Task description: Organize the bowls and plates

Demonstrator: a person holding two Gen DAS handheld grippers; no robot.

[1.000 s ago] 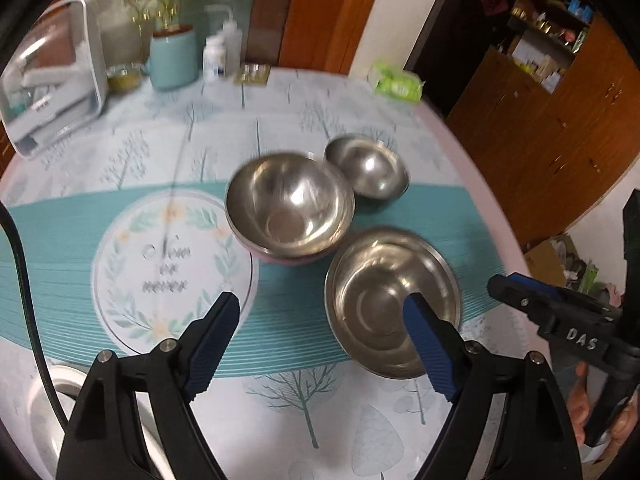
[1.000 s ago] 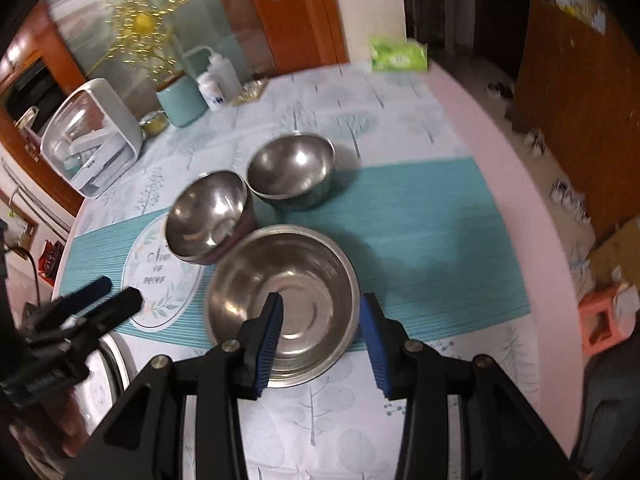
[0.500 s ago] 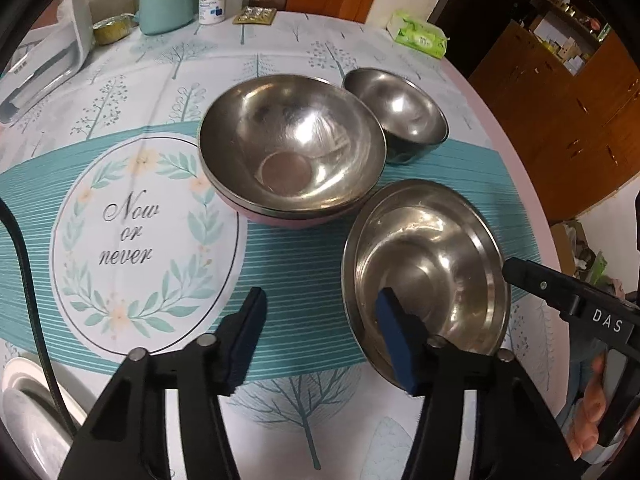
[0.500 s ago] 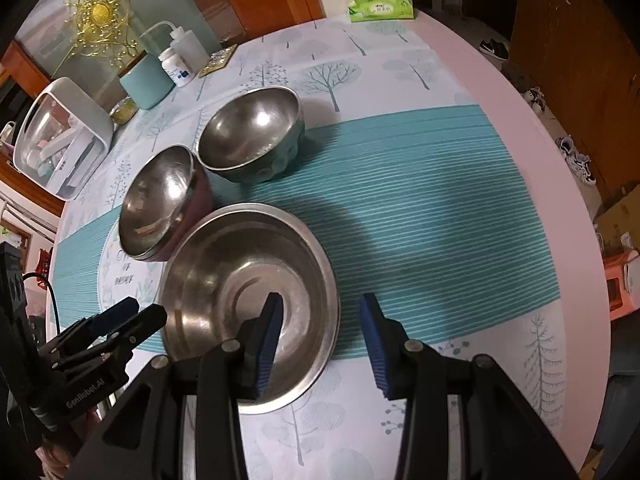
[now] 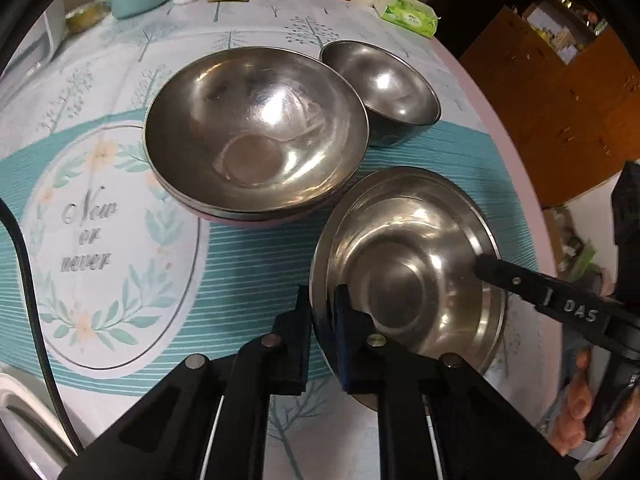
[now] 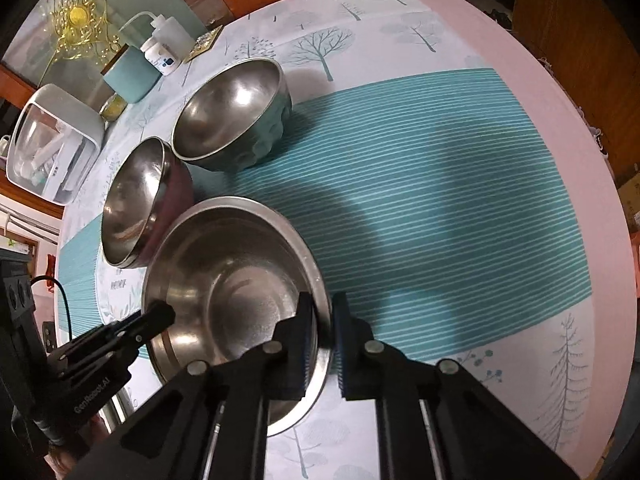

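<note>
- Left wrist view: the left gripper is clamped on the near left rim of the wide steel basin, lower right of the frame. The right gripper reaches in over the basin's right rim. The pink-sided bowl sits centre, the small dark bowl upper right.
- Right wrist view: the right gripper is clamped on the basin's right rim, lower centre. The left gripper meets its left rim.

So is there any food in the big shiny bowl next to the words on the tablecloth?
No. The big shiny bowl shows only bare metal and reflections inside, right down to its flat bottom.
</note>
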